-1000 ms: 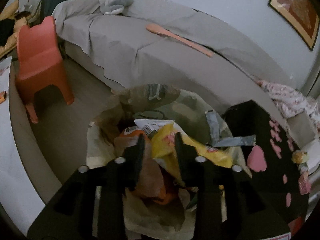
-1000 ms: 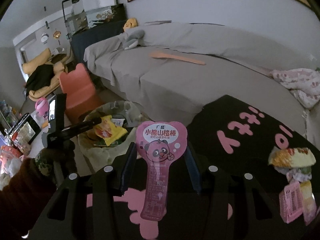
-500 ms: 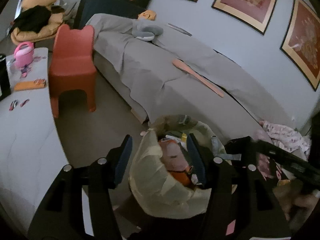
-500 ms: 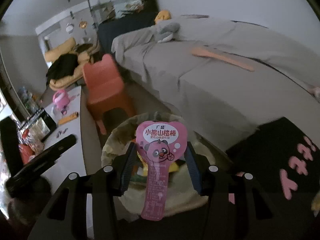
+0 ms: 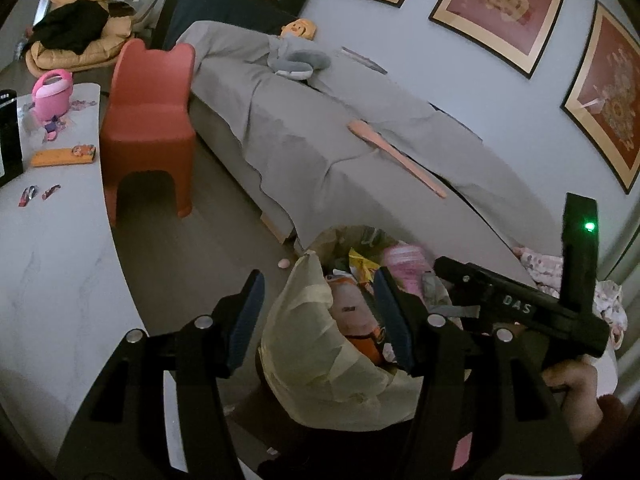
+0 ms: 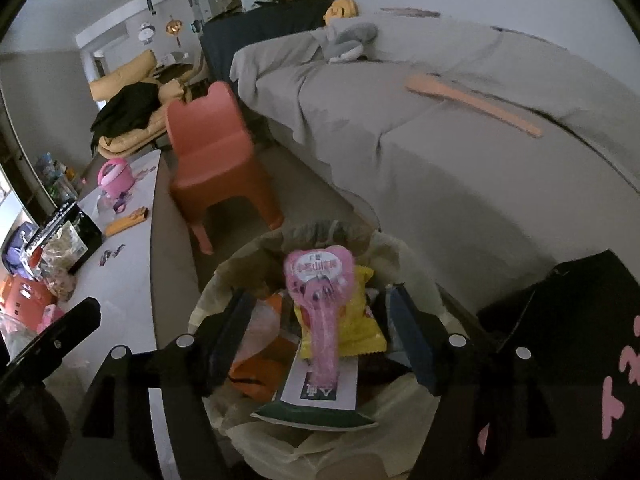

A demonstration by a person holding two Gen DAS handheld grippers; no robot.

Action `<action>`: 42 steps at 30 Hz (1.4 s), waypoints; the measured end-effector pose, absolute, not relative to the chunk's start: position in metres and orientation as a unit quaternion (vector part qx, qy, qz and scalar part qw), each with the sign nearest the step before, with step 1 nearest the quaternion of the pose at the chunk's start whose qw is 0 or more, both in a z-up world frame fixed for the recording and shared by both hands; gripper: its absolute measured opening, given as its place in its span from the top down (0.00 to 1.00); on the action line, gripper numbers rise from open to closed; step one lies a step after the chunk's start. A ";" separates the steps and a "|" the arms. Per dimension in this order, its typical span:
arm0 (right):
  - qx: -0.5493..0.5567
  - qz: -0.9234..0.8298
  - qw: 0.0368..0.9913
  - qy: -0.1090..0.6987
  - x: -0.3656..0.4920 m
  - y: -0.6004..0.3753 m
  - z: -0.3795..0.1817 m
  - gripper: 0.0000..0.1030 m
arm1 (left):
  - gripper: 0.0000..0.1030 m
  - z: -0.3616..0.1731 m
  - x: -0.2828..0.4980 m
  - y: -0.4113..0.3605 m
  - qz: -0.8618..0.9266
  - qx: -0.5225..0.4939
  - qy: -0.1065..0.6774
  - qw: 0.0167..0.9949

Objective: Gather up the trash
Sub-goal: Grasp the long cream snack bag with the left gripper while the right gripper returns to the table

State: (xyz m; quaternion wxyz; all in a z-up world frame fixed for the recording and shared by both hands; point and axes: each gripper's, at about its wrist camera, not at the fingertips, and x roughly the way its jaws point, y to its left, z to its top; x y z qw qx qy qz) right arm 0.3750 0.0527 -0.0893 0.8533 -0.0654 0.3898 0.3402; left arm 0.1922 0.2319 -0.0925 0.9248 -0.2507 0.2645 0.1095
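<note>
Left gripper (image 5: 320, 316) matte black, blue ribbed pads, round silver screws on each arm, right gripper (image 6: 320, 334) same build, white lettering "DAS", green light on upright part, hand (image 5: 572, 396), dark red sleeve (image 5: 612, 432)

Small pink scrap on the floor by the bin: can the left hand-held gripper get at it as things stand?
Probably yes. The scrap lies on bare floor beside the trash bag, ahead of the open, empty left hand-held gripper; nothing covers it.
</note>
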 end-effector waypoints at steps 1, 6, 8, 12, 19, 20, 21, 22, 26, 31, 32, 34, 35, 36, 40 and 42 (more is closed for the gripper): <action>-0.067 0.339 0.854 0.388 0.374 0.051 -0.089 0.31 | 0.48 -0.093 0.192 0.232 0.110 -0.253 0.265 0.924; -0.061 0.332 0.859 0.386 0.364 0.031 -0.085 0.28 | 0.46 -0.090 0.191 0.231 0.114 -0.257 0.264 0.923; -0.061 0.321 0.861 0.390 0.359 0.018 -0.082 0.27 | 0.45 -0.089 0.190 0.229 0.112 -0.254 0.264 0.924; -0.050 0.314 0.867 0.382 0.341 -0.017 -0.072 0.27 | 0.42 -0.083 0.191 0.218 0.100 -0.244 0.264 0.928; -0.027 0.250 0.901 0.353 0.293 -0.113 -0.049 0.27 | 0.37 -0.078 0.199 0.171 0.047 -0.212 0.281 0.935; -0.022 0.243 0.904 0.351 0.289 -0.124 -0.048 0.27 | 0.37 -0.079 0.201 0.162 0.036 -0.206 0.286 0.935; -0.014 0.229 0.909 0.348 0.282 -0.143 -0.046 0.27 | 0.37 -0.079 0.203 0.154 0.027 -0.202 0.290 0.935; -0.004 0.212 0.915 0.344 0.275 -0.165 -0.045 0.26 | 0.37 -0.080 0.205 0.144 0.016 -0.196 0.296 0.935; 0.016 0.159 0.928 0.336 0.254 -0.226 -0.045 0.25 | 0.37 -0.083 0.213 0.099 -0.035 -0.165 0.312 0.935; 0.020 0.107 0.932 0.345 0.227 -0.295 -0.059 0.21 | 0.37 -0.085 0.229 0.029 -0.142 -0.111 0.324 0.929; 0.018 0.099 0.931 0.350 0.222 -0.305 -0.062 0.21 | 0.37 -0.086 0.235 0.009 -0.183 -0.096 0.328 0.922; 0.015 0.084 0.923 0.376 0.213 -0.325 -0.072 0.21 | 0.37 -0.086 0.247 -0.021 -0.242 -0.076 0.329 0.909; 0.015 0.078 0.920 0.384 0.209 -0.334 -0.076 0.21 | 0.37 -0.086 0.252 -0.038 -0.270 -0.066 0.328 0.903; 0.014 0.068 0.921 0.383 0.202 -0.345 -0.078 0.21 | 0.37 -0.085 0.259 -0.058 -0.303 -0.050 0.323 0.895; -0.025 -0.003 0.923 0.384 0.187 -0.379 -0.088 0.21 | 0.37 -0.078 0.290 -0.130 -0.390 0.010 0.299 0.871; -0.030 -0.038 0.922 0.384 0.179 -0.397 -0.093 0.21 | 0.37 -0.077 0.307 -0.166 -0.421 0.031 0.301 0.855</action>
